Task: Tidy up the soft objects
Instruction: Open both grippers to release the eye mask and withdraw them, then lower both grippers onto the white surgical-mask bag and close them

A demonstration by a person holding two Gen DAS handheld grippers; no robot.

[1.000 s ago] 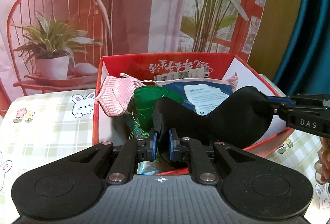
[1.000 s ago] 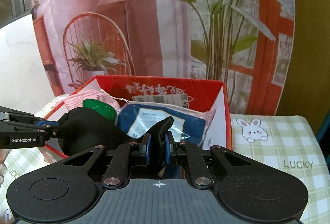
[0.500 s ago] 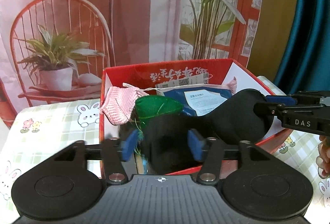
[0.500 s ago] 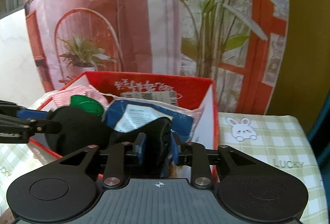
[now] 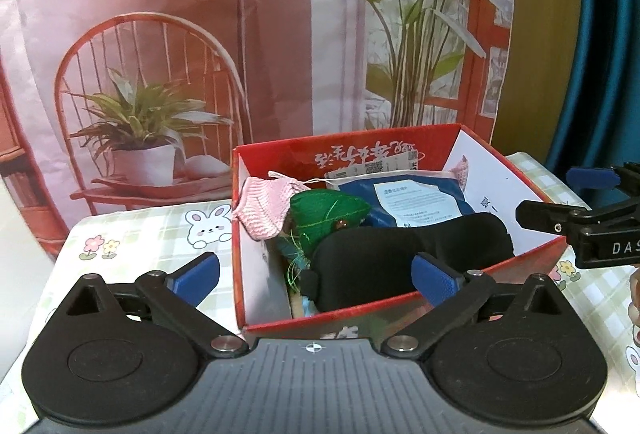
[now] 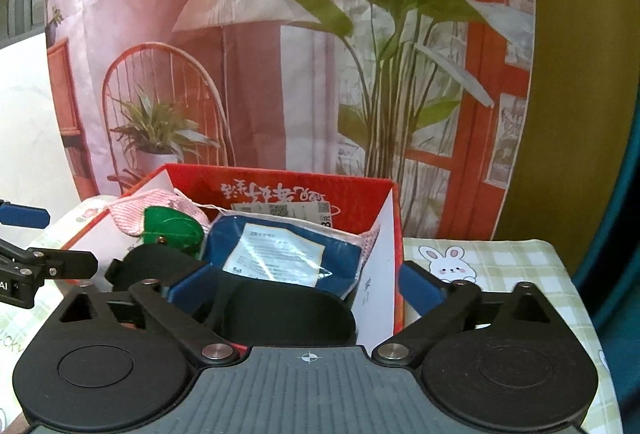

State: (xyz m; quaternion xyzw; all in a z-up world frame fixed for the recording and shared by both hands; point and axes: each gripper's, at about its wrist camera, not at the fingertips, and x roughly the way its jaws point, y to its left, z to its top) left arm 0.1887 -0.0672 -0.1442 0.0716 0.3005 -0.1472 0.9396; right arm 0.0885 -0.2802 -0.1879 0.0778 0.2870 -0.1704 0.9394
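At the bottom of the left wrist view, the left gripper (image 5: pixel 316 276) has its blue-padded fingers (image 5: pixel 434 280) spread wide and holding nothing, one on either side of the near wall of the red cardboard box (image 5: pixel 400 308). Just beyond that wall the black sleep mask (image 5: pixel 400 258) lies inside the box, its lower edge hidden by the wall. Behind it sit a green stuffed piece (image 5: pixel 328 212), a pink knitted item (image 5: pixel 264 206) draped at the box's left wall, and a blue plastic-wrapped packet (image 5: pixel 416 200); what lies under them cannot be made out. At mid right, cut off by the frame edge, the right gripper (image 5: pixel 576 202) is spread wide too. In the right wrist view its fingers (image 6: pixel 420 284) straddle the box's right wall, with the mask (image 6: pixel 280 314) low between them. The checked bunny-print bench cloth (image 6: pixel 500 266) stretches behind, before a printed backdrop (image 5: pixel 240 34).
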